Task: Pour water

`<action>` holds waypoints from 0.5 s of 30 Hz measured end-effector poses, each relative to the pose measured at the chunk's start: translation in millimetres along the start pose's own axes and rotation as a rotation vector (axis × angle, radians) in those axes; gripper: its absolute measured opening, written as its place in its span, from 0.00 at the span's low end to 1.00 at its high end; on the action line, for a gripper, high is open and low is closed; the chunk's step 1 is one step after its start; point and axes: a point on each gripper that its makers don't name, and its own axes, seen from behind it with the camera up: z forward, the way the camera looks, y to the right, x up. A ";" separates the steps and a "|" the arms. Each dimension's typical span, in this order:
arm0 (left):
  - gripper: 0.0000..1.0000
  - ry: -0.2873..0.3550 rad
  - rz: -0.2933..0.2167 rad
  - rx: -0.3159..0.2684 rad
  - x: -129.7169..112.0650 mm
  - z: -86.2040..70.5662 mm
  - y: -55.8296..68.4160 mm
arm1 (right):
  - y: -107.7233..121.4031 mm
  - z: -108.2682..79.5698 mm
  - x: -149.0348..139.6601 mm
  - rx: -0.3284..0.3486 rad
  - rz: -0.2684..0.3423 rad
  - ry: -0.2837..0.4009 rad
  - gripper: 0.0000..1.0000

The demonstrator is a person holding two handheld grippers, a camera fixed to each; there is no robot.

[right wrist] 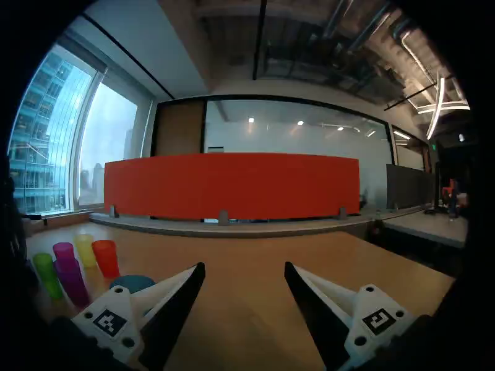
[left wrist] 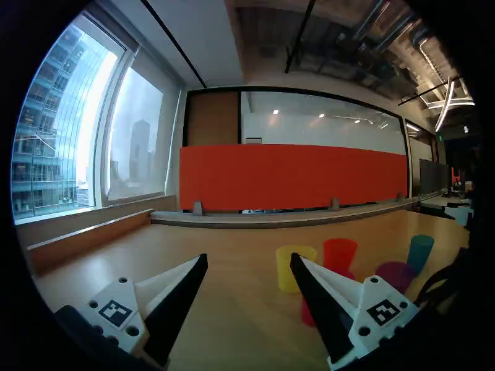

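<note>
Left gripper (left wrist: 247,256) and right gripper (right wrist: 243,266) both spread wide and empty, loads of open table (right wrist: 260,278) up to the far orange divider (right wrist: 232,185), yellow cup (left wrist: 296,267) standing upright, mouth up.

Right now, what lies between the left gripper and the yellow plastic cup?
Bare wooden tabletop, seen in the left gripper view, between left gripper and yellow plastic cup.

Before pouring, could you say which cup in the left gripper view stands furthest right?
The teal cup; purple cup, orange cup and yellow cup stand left of it.
</note>
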 end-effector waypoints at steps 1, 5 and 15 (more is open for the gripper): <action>1.00 0.000 0.000 0.000 -0.1 -0.1 0.1 | 0.0 -0.1 -0.2 0.000 0.000 0.000 0.99; 0.99 0.000 0.000 0.000 -0.2 0.0 0.6 | 0.2 -0.6 -0.6 0.000 0.001 -0.001 0.99; 1.00 0.000 -0.001 0.000 -0.6 0.2 1.1 | 0.5 0.6 -0.8 0.000 0.001 -0.002 0.99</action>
